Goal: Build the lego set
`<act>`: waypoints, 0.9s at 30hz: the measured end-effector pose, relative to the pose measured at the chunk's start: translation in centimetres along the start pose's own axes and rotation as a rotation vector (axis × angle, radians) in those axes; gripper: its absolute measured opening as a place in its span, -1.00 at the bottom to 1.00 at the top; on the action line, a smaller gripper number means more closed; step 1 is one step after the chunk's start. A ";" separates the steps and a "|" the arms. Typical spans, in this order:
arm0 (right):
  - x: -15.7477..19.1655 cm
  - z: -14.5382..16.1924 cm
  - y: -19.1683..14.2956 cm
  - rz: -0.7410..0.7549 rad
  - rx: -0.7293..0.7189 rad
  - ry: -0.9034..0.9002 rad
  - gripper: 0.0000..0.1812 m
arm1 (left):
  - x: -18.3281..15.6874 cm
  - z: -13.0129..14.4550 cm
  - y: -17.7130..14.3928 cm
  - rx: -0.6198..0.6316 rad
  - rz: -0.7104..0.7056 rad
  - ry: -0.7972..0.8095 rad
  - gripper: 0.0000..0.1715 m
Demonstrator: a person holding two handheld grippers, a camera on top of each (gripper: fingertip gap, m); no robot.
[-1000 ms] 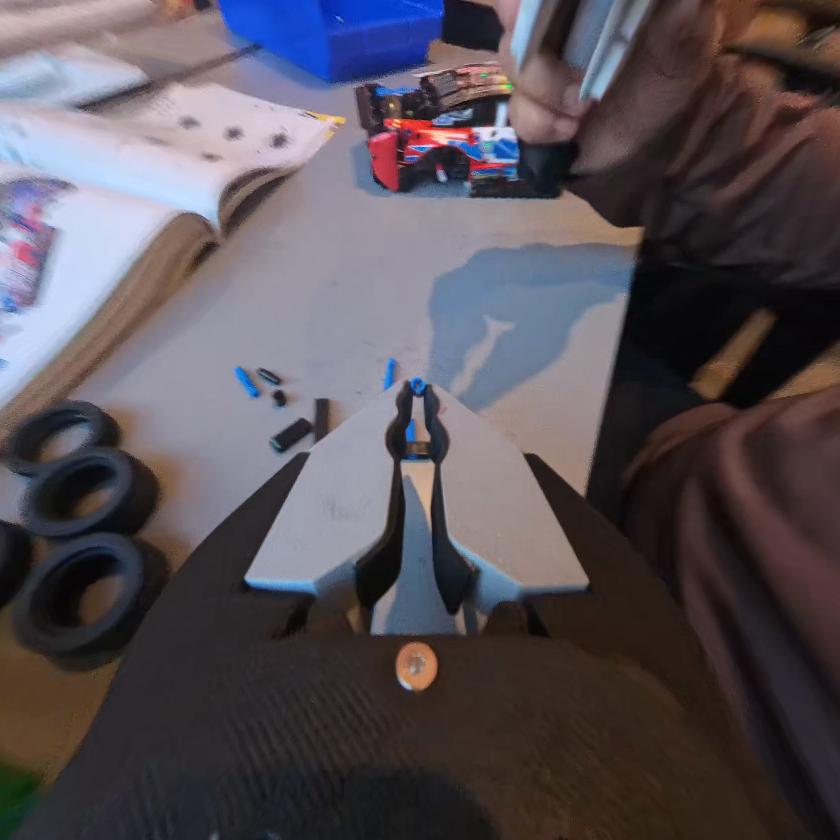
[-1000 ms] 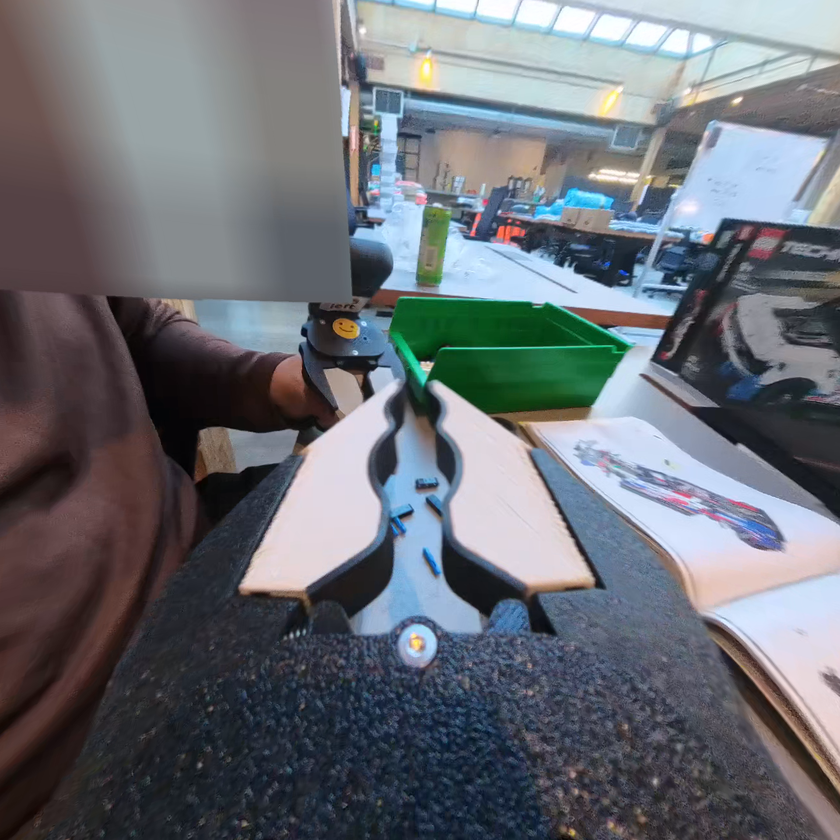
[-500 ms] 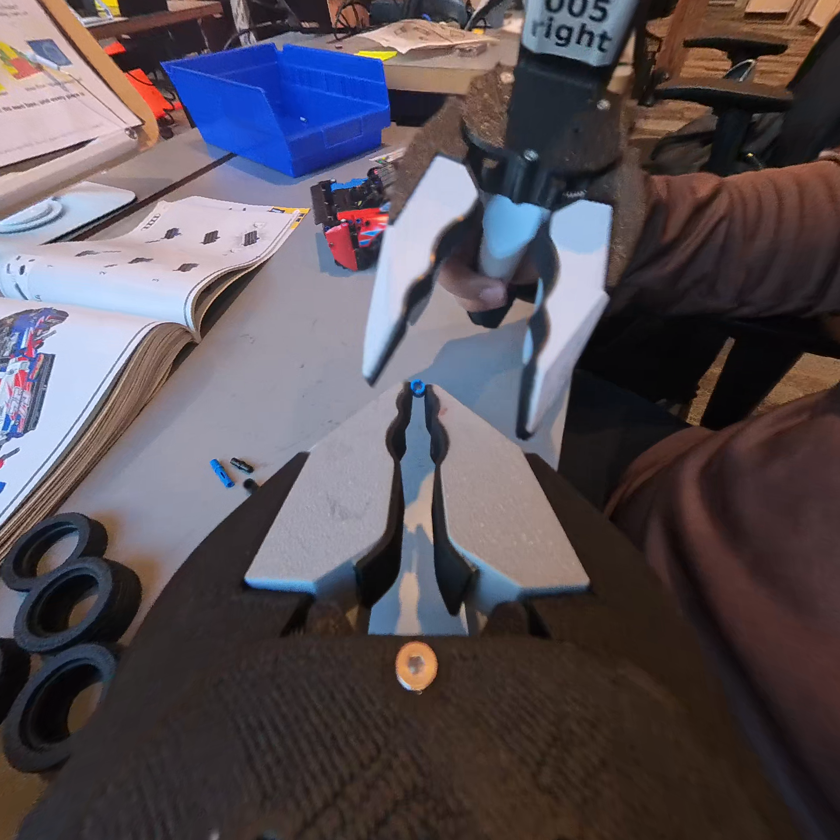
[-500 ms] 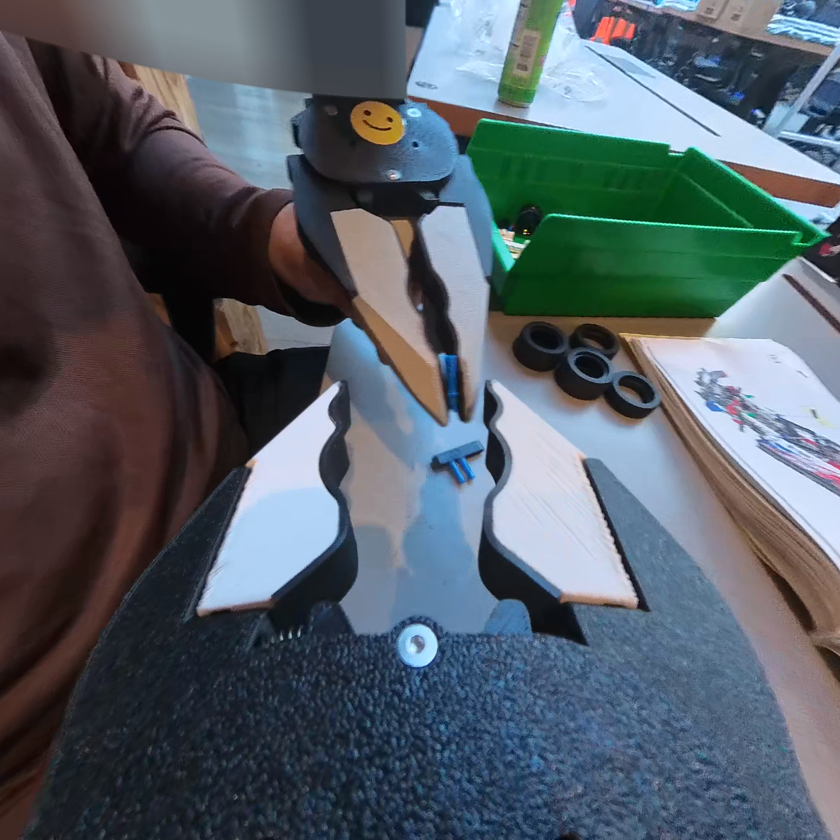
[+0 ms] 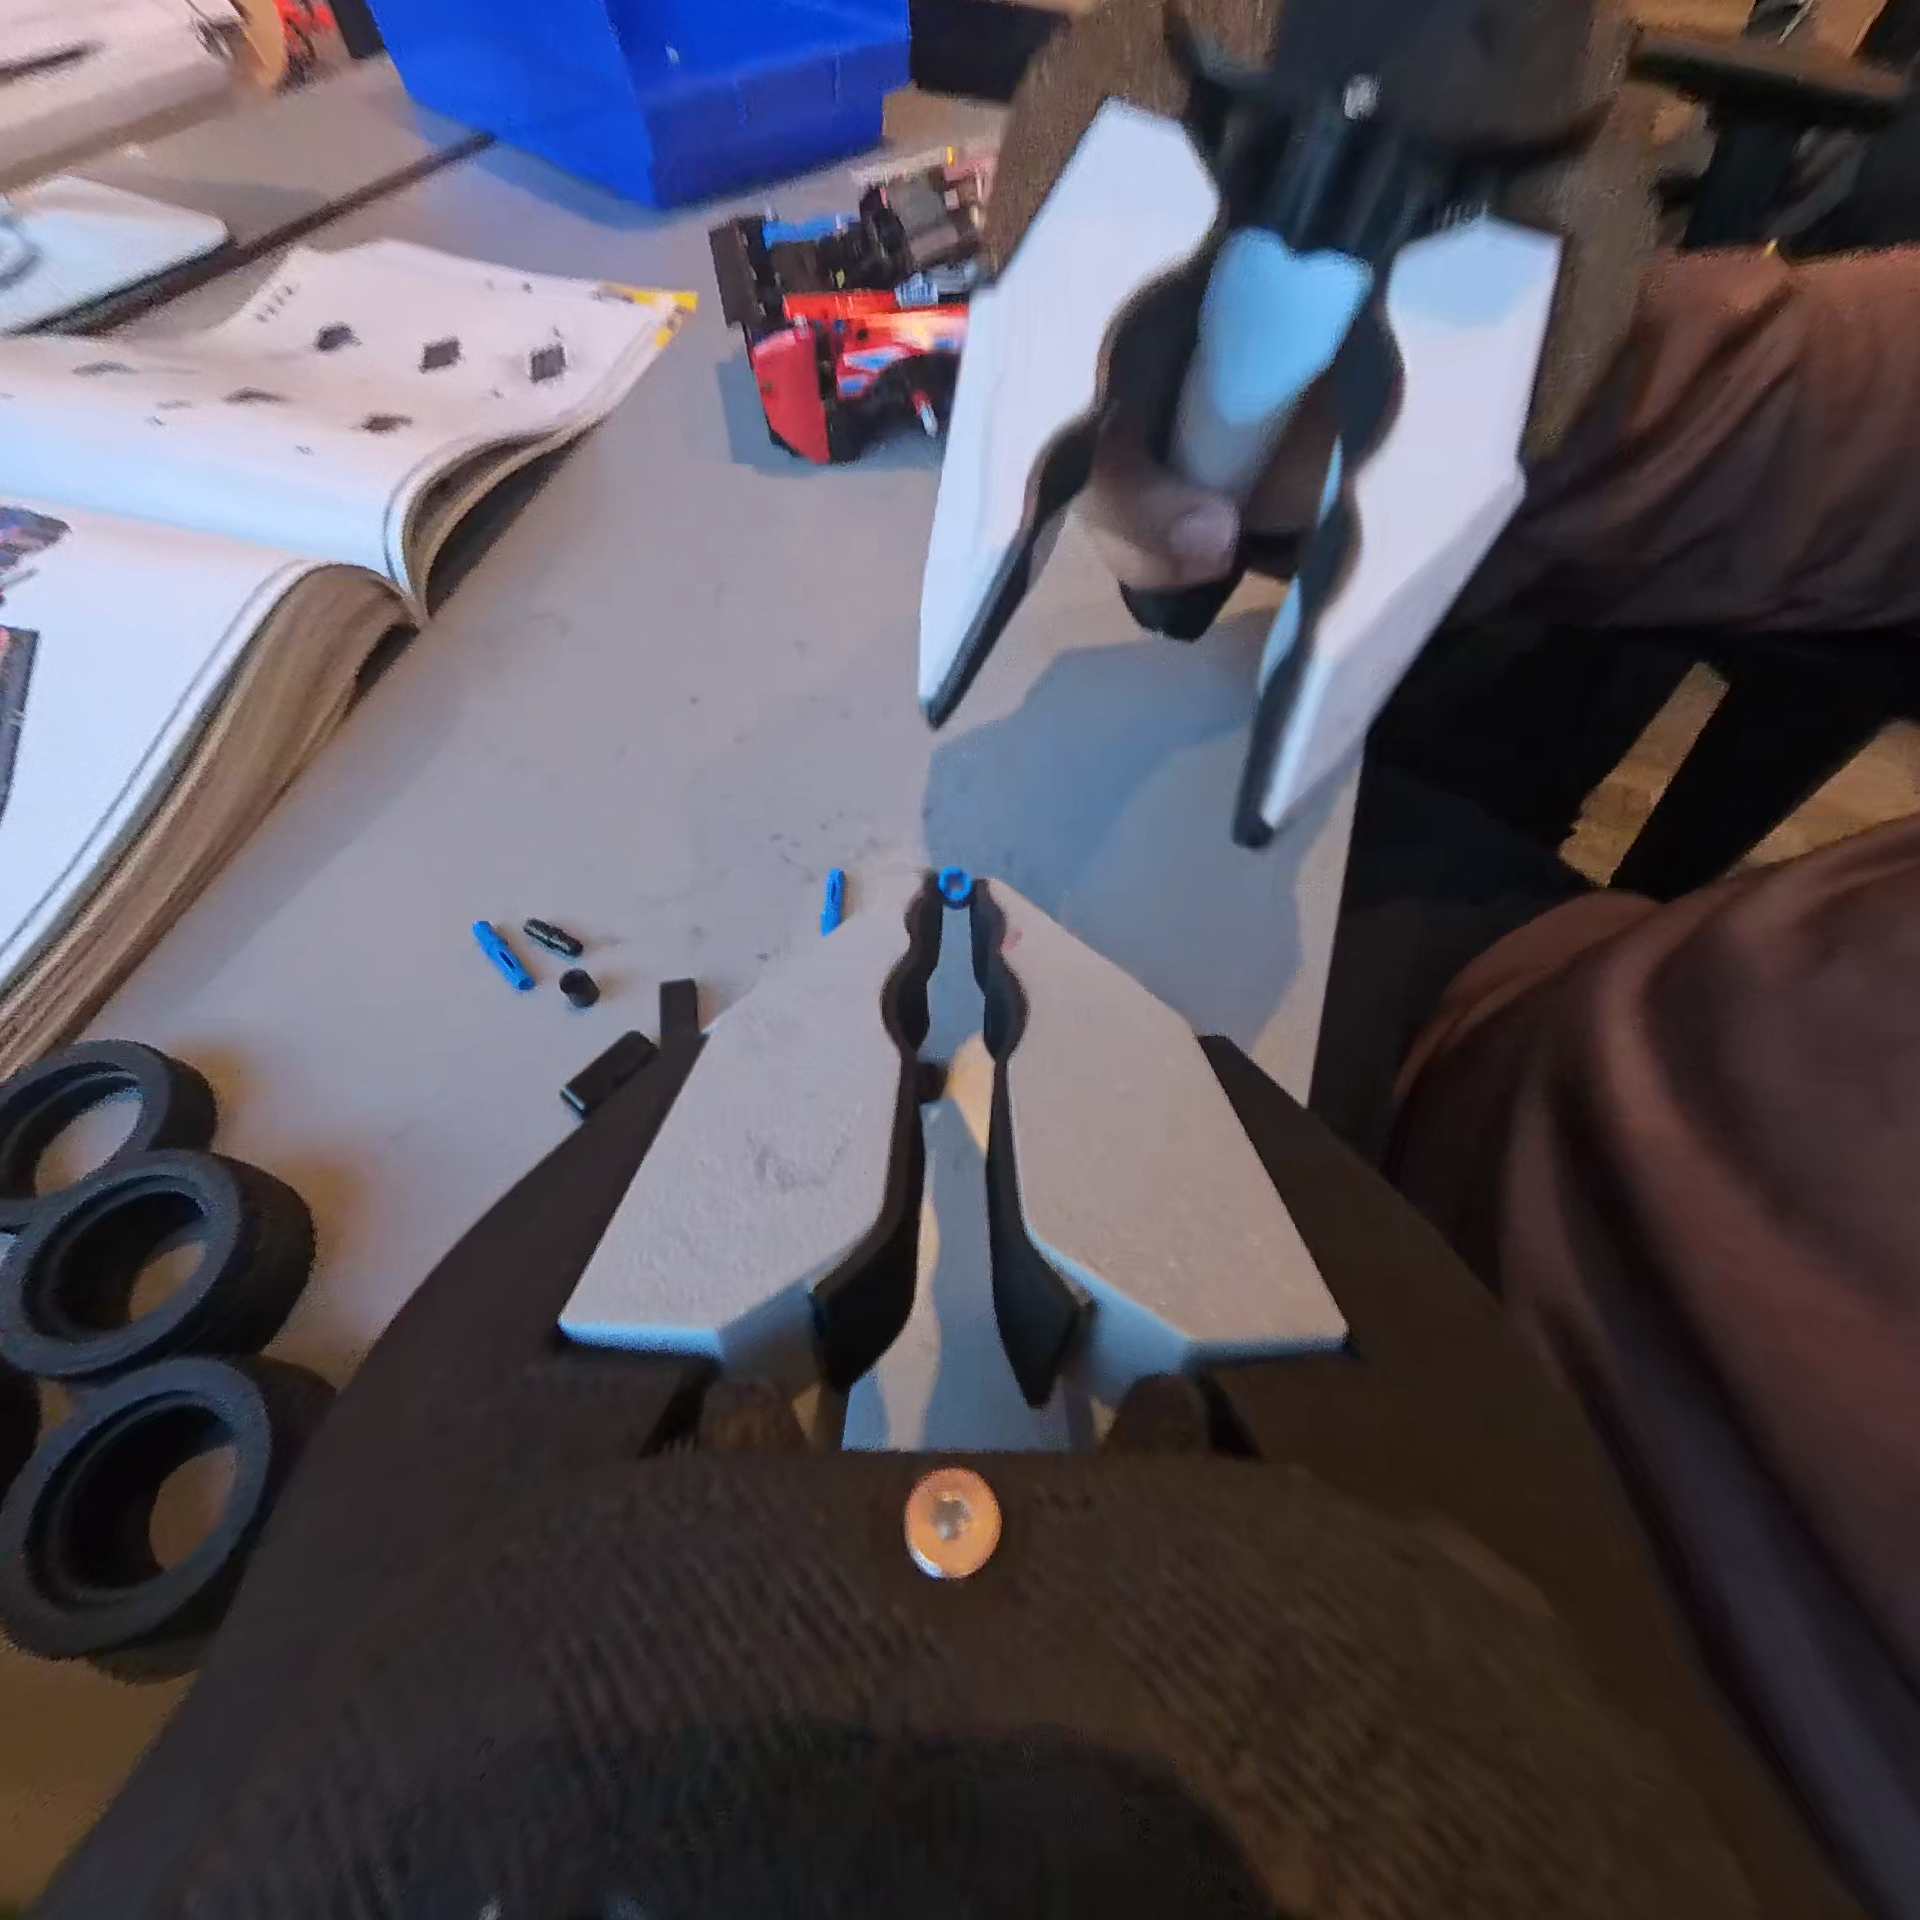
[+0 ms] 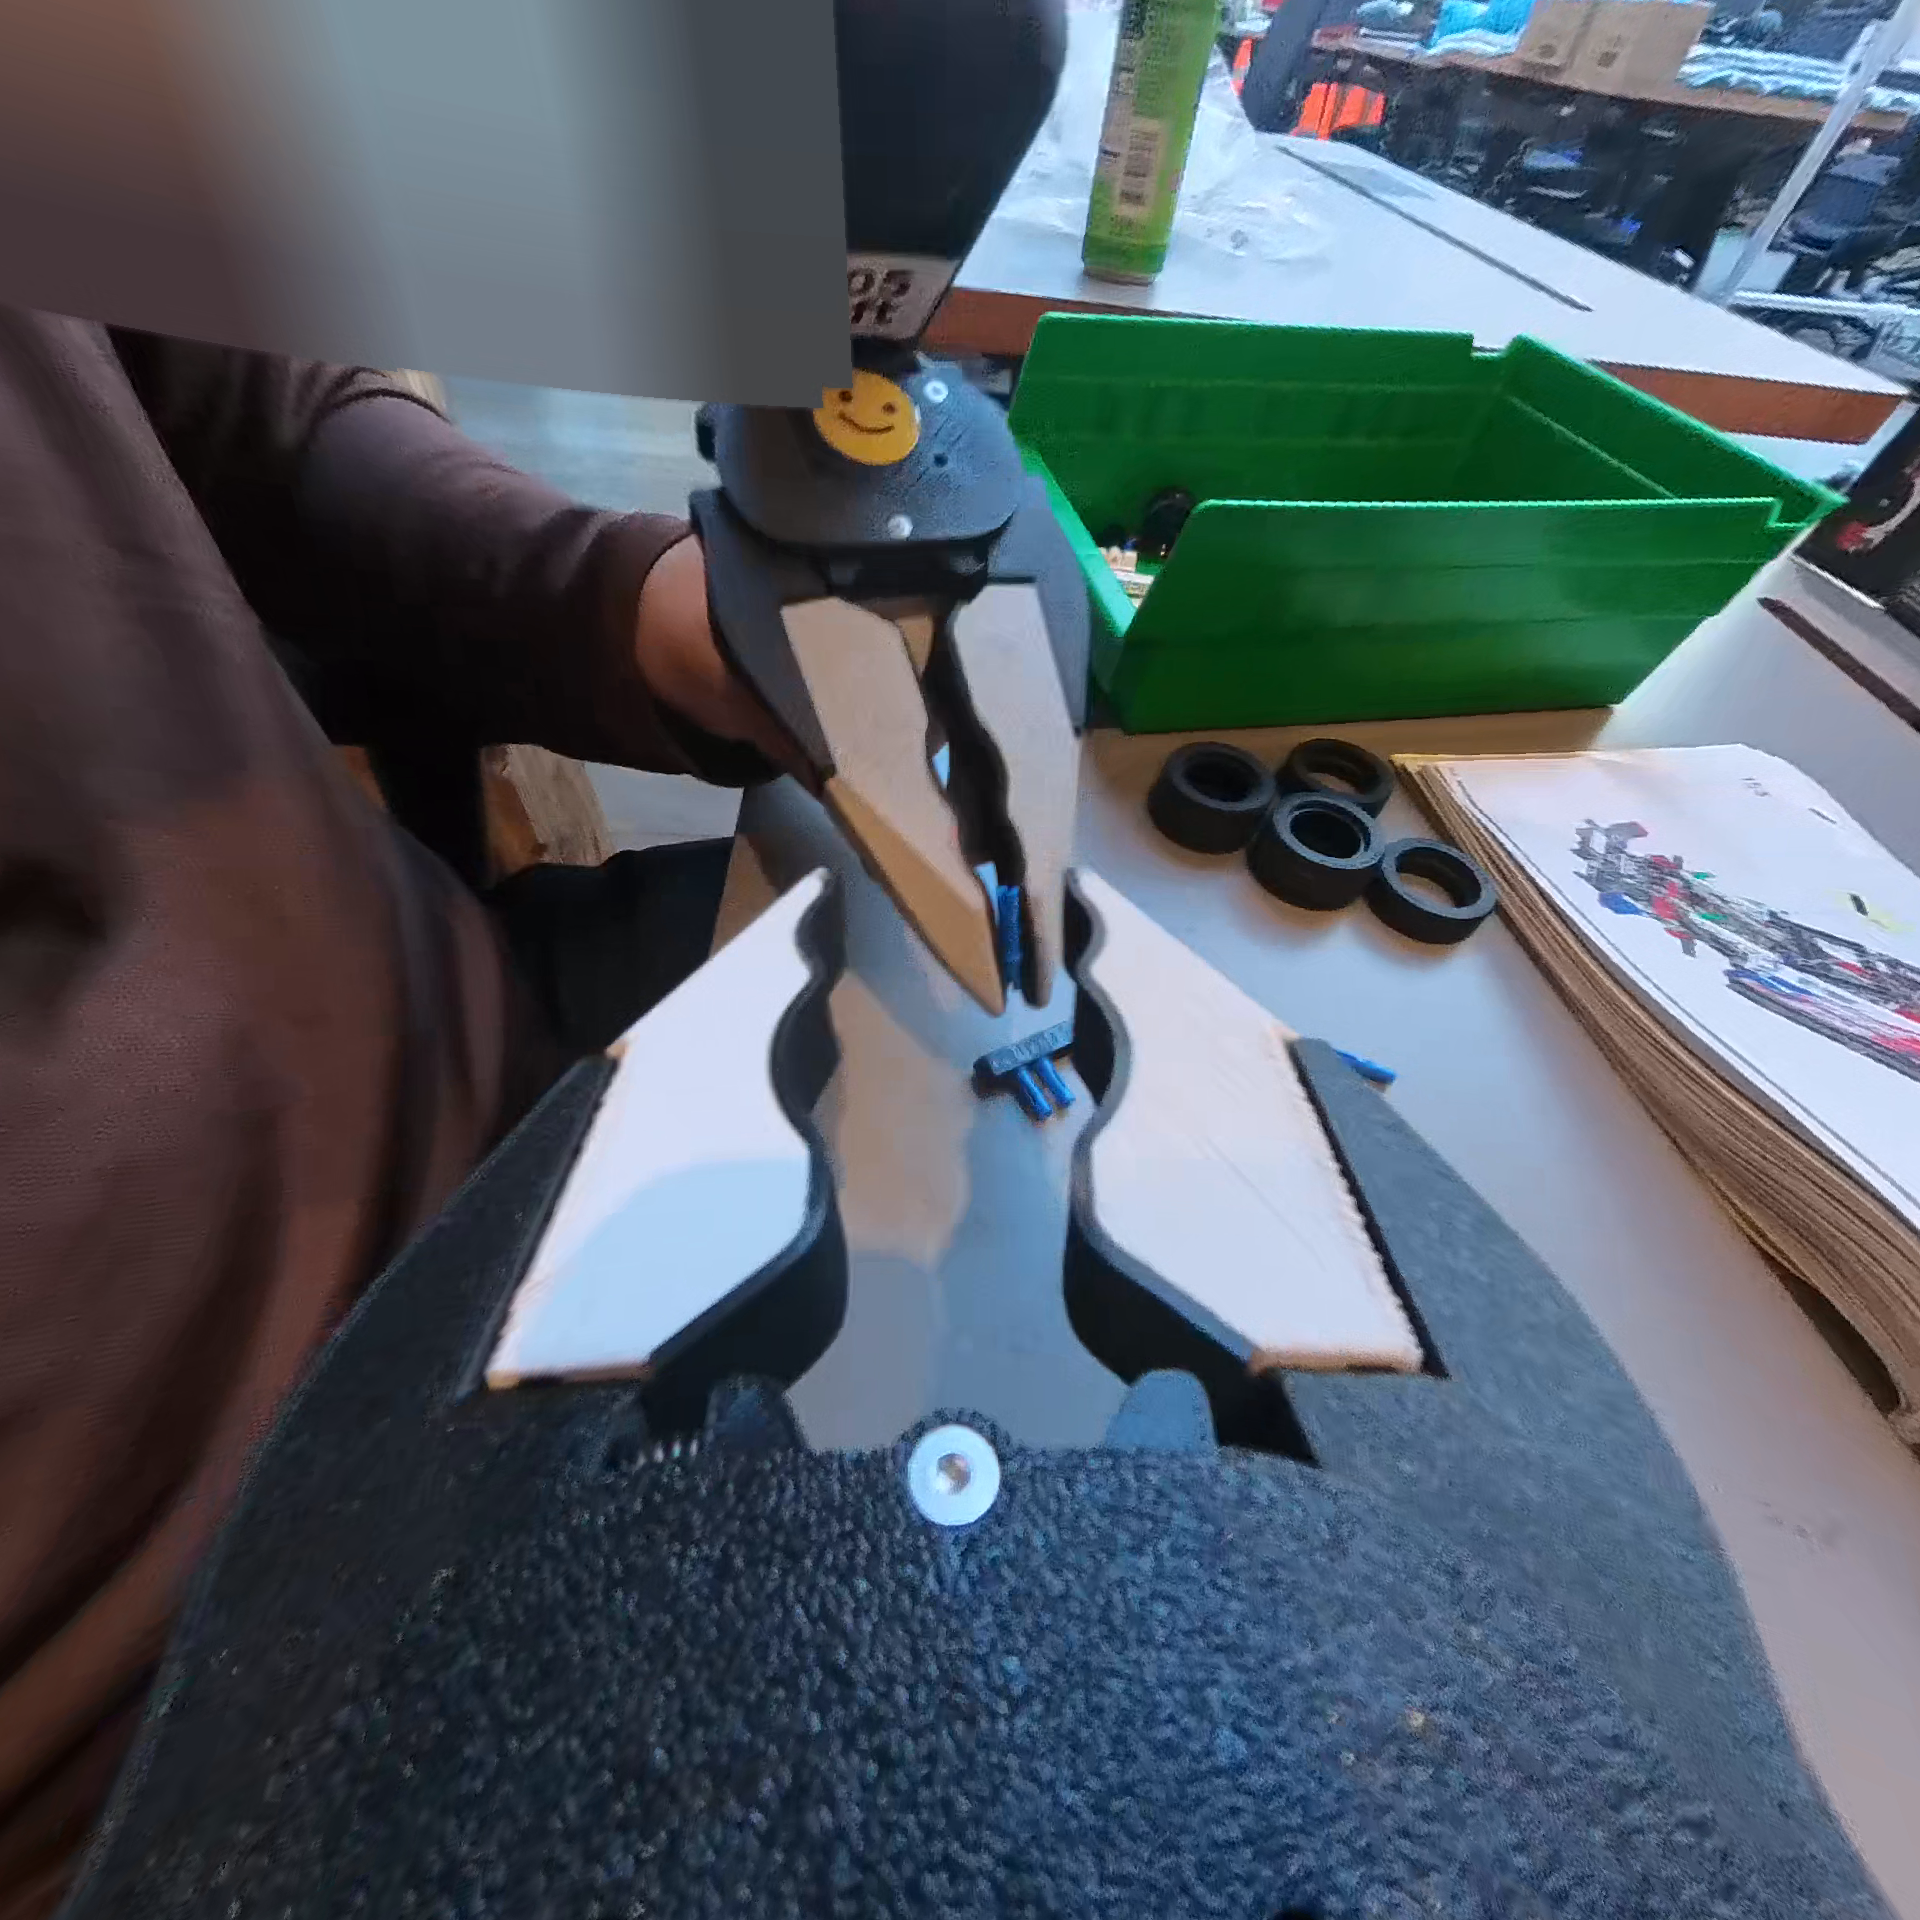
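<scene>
A shared workshop or lab space is indicated. In the right wrist view, long work tables (image 6: 1351, 239) are seen far behind, with stacked boxes (image 6: 1590, 31) and dark office chairs (image 6: 1839, 229) beyond them. A green parts bin (image 6: 1455, 582) is set on the grey surface (image 6: 1558, 1195), and a blue bin (image 5: 644, 83) is seen at the far end in the left wrist view. A green can (image 6: 1138, 135) stands on the far table.
</scene>
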State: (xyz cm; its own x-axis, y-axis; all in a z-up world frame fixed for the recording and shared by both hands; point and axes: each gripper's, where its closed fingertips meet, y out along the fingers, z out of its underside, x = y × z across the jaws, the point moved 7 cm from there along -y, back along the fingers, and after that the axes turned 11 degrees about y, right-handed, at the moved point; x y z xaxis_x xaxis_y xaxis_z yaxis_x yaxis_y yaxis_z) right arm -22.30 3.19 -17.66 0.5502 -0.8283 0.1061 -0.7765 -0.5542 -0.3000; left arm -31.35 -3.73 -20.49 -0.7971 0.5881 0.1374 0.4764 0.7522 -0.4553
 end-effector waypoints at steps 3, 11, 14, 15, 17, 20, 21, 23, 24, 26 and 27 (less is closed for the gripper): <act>-0.3 0.3 -0.1 0.030 0.033 -0.015 -0.70 | -0.7 0.5 0.9 0.078 0.003 0.040 -0.97; -0.6 1.6 0.7 0.050 0.123 -0.007 -0.86 | -1.5 0.5 1.6 0.108 -0.013 0.101 -0.97; -0.9 1.6 0.6 0.050 0.124 0.034 -0.91 | -1.6 0.7 1.7 0.141 -0.027 0.121 -0.97; -0.9 1.7 0.6 0.044 0.128 0.049 -0.89 | -1.6 0.7 1.8 0.154 -0.033 0.130 -0.97; -0.9 2.0 1.0 0.041 0.157 0.087 -0.83 | -1.7 0.7 2.0 0.185 -0.044 0.148 -0.97; -1.1 2.7 1.5 0.074 0.216 0.142 -0.82 | -1.7 1.1 2.5 0.252 -0.073 0.164 -0.97; -1.3 3.0 1.5 0.094 0.248 0.171 -0.84 | -1.8 1.4 2.8 0.289 -0.067 0.169 -0.97; -1.6 4.1 1.0 0.157 0.322 0.197 -0.85 | -2.2 1.8 3.5 0.377 -0.039 0.180 -0.96; -1.8 4.8 0.6 0.207 0.363 0.200 -0.90 | -2.5 2.0 3.9 0.414 -0.014 0.191 -0.95; -1.9 6.2 -0.2 0.286 0.441 0.197 -0.88 | -3.0 1.8 4.5 0.423 0.025 0.199 -0.96; -1.7 6.6 -0.5 0.285 0.448 0.205 -0.88 | -3.1 1.7 4.8 0.425 0.039 0.196 -0.96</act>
State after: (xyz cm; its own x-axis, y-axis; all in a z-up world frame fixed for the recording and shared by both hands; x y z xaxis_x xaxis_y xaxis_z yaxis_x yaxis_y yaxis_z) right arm -20.82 5.36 -24.00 0.2327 -0.9638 0.1303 -0.6544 -0.2543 -0.7121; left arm -27.22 -2.49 -24.56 -0.6771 0.6891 0.2582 0.2777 0.5642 -0.7776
